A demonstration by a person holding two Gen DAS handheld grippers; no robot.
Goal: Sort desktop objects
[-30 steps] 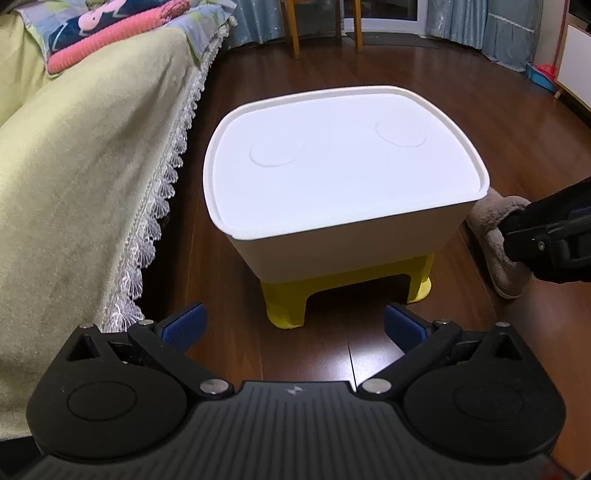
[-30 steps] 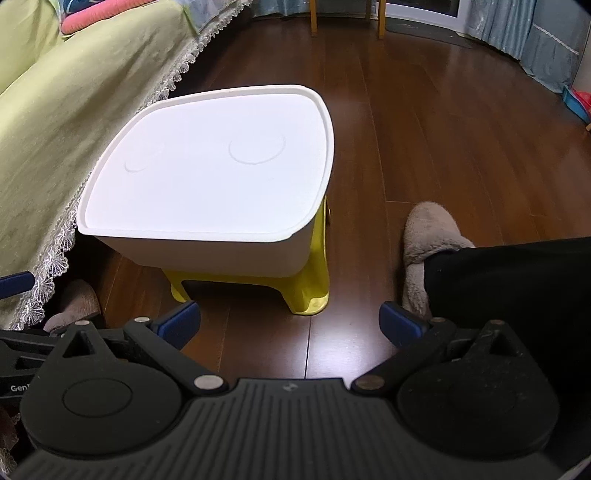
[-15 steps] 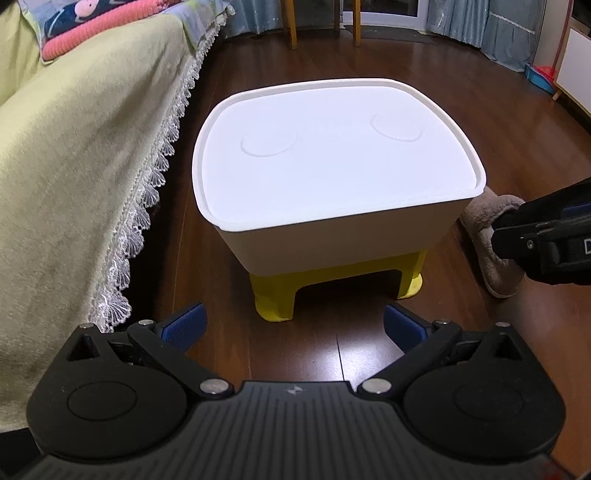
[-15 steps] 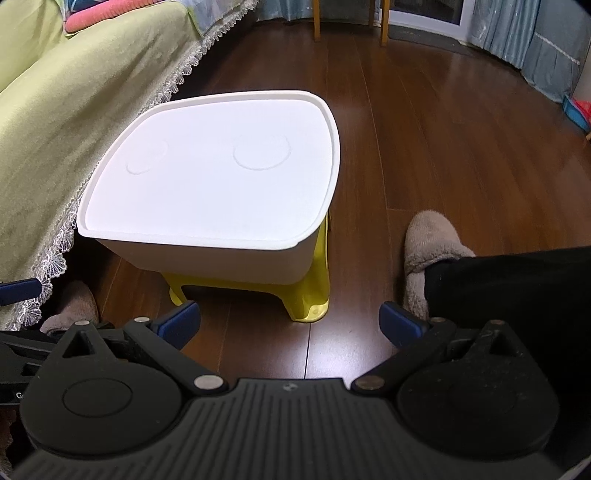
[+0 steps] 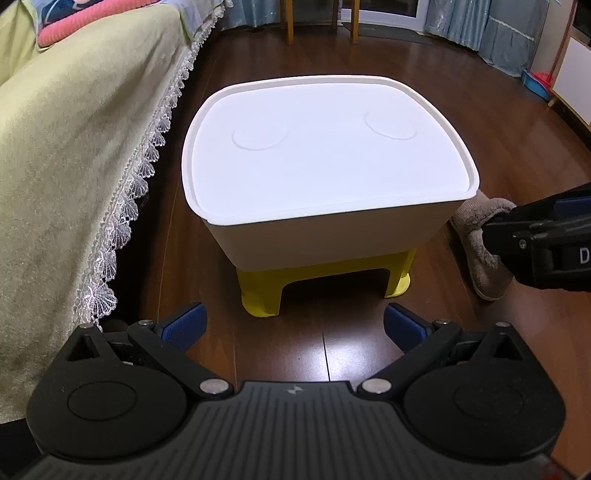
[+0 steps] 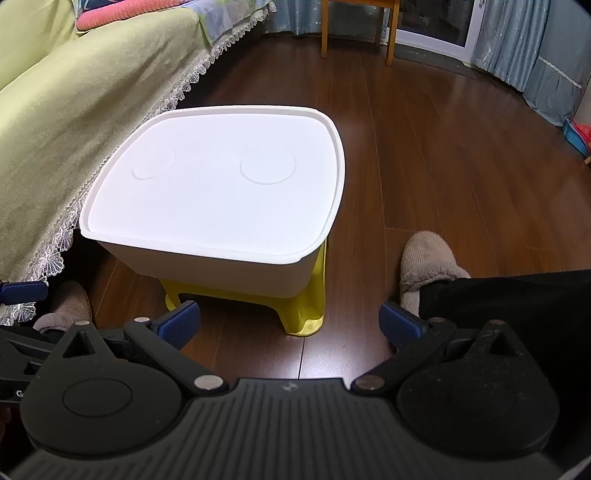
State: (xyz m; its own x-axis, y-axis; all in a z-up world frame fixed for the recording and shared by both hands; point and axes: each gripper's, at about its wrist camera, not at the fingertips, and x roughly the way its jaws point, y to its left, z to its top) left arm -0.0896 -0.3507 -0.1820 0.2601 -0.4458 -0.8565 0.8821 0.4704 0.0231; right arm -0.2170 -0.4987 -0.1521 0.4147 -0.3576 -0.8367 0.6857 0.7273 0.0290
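Note:
A white lidded box rests on a yellow stool on the wooden floor; its lid is bare, with two faint round marks. My left gripper hangs open in front of the box, low over the floor, nothing between its blue pads. My right gripper is open too, near the box's front right corner; its black body also shows at the right edge of the left wrist view. No loose desktop objects are visible.
A sofa with a green lace-edged cover runs along the left. A person's feet in fuzzy slippers and a dark trouser leg flank the stool. Wooden chair legs and curtains stand at the back.
Both views have shifted slightly: the box sits a little farther and more centred in the left view, a little higher in the right view. Both grippers remain open.

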